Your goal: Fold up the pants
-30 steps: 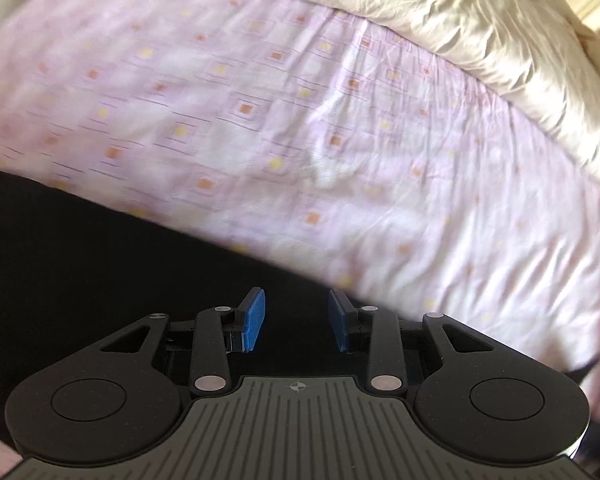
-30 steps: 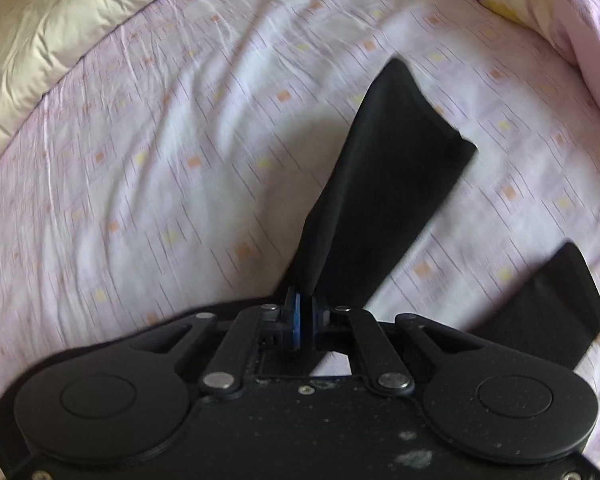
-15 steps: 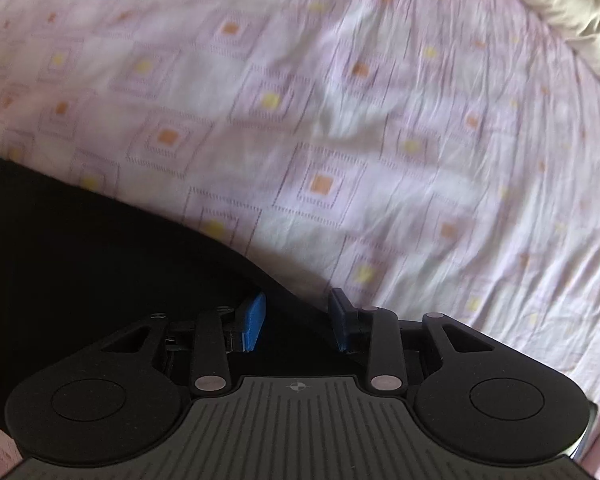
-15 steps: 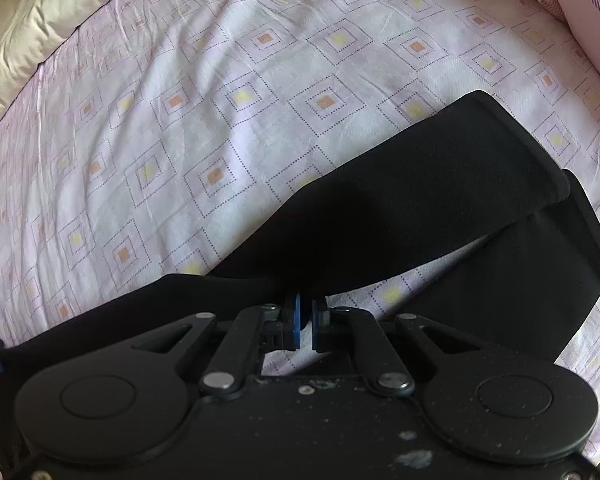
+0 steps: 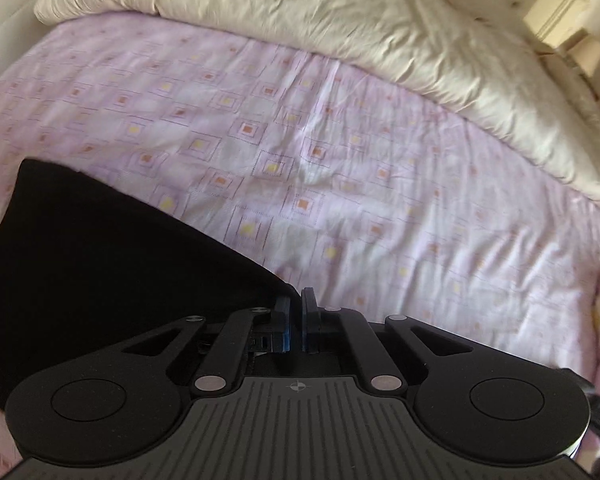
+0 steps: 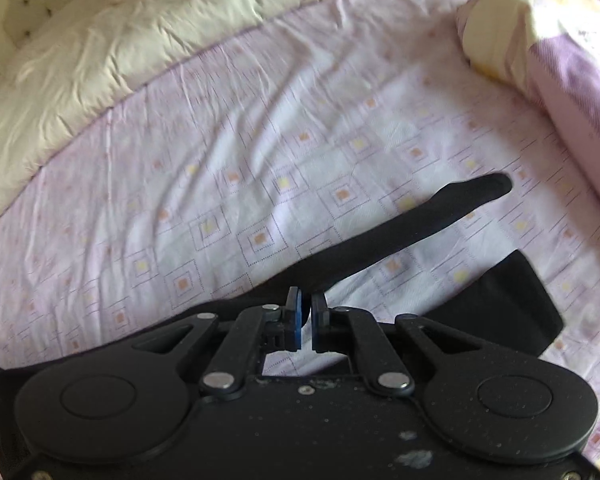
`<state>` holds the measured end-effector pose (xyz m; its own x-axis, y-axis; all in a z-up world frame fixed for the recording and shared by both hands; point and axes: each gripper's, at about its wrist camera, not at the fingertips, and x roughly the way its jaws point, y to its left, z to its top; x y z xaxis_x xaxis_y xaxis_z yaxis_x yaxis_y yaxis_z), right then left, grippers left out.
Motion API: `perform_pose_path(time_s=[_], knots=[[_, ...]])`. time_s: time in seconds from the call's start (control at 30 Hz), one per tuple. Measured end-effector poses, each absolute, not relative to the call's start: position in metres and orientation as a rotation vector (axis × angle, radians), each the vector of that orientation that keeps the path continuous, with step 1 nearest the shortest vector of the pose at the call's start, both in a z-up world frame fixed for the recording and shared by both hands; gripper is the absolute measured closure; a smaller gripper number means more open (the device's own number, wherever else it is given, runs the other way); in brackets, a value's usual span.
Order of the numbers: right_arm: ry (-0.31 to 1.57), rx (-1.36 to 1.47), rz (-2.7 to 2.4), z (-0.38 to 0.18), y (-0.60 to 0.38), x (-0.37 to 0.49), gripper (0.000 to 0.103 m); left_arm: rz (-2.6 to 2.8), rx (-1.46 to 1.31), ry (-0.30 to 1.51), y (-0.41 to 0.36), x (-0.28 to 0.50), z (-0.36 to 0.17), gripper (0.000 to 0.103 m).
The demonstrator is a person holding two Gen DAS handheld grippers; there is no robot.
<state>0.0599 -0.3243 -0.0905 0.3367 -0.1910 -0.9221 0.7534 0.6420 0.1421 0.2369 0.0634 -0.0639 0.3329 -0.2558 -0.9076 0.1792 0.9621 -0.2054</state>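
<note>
1. Your left gripper (image 5: 295, 308) was pinched narrow on the edge of the black fabric pants (image 5: 112, 264), which spread left of it over the pink square-patterned bedsheet (image 5: 340, 160).
2. Your right gripper (image 6: 306, 312) was clamped on the pants too (image 6: 400, 228); one leg ran up-right from it, raised off the sheet.
3. A cream quilted duvet (image 5: 340, 20) lay beyond the sheet.

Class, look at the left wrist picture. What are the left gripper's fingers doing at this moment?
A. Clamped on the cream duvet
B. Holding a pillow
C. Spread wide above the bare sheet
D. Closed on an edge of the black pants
D: the left gripper has its blue pads nearly together on the corner of the black pants, over the pink patterned sheet.
</note>
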Motion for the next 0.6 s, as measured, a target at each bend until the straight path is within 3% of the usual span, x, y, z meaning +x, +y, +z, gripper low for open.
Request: perform_pose_path(time_s=[0.13, 0.4, 0.6], knots=[[1.065, 0.642, -0.658, -0.089, -0.315, 0.024, 0.098, -0.293, -0.052, 1.212, 0.086, 0.189, -0.071, 0.098], [1.229, 0.712, -0.678, -0.160, -0.297, -0.029, 0.098, -0.211, 0.009, 1.374, 0.100, 0.150, -0.142, 0.098], [1.195, 0.717, -0.672, -0.161, -0.303, -0.042, 0.098, -0.211, -0.015, 1.370, 0.092, 0.151, -0.140, 0.098]])
